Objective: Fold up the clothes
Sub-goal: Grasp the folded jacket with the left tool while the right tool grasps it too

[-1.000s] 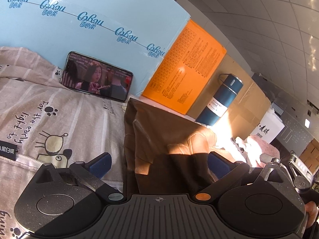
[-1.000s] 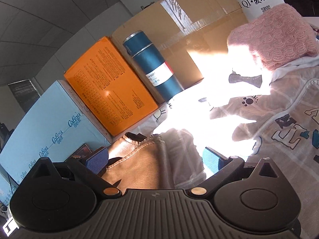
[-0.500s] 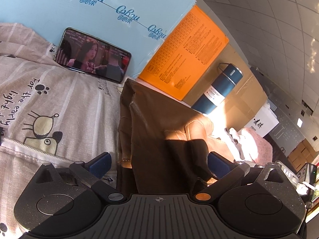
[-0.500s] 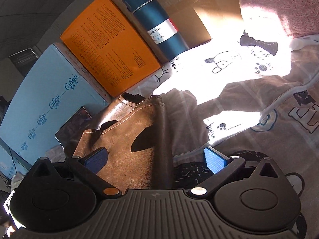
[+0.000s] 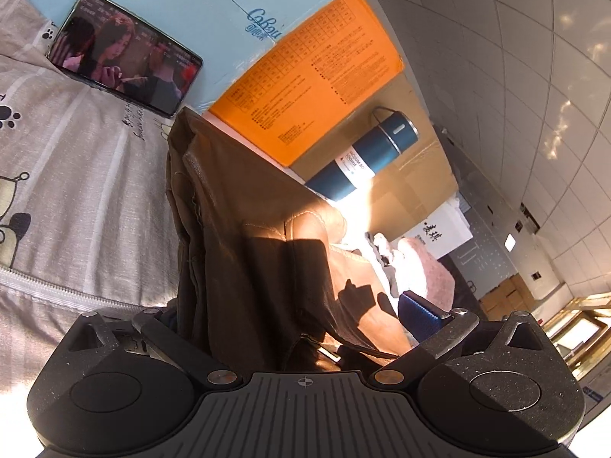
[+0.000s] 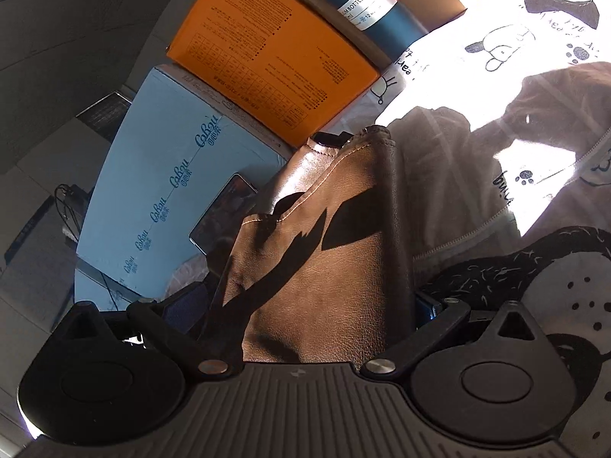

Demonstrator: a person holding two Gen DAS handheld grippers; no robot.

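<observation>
A brown leather garment (image 5: 244, 229) lies in a long folded strip on a grey striped cloth with cartoon dog prints (image 5: 84, 175). My left gripper (image 5: 294, 313) is open and straddles the strip's near end. The leather hides its left pad, and the blue right pad (image 5: 416, 311) shows beside the sunlit edge. In the right wrist view the same brown garment (image 6: 328, 252) fills the gap of my right gripper (image 6: 305, 309), which is open with a finger on each side. Gripper shadows fall across the leather.
A phone (image 5: 122, 53) playing video leans on a light blue box (image 5: 214, 4). Beside it stand an orange box (image 5: 313, 87), a dark blue vacuum bottle (image 5: 362, 156) and a cardboard box (image 5: 416, 168). A pink knit item (image 5: 424, 267) lies at the right.
Both grippers have moved forward and lower over the brown garment. It now reaches back between the fingers of each, where before it lay ahead of them.
</observation>
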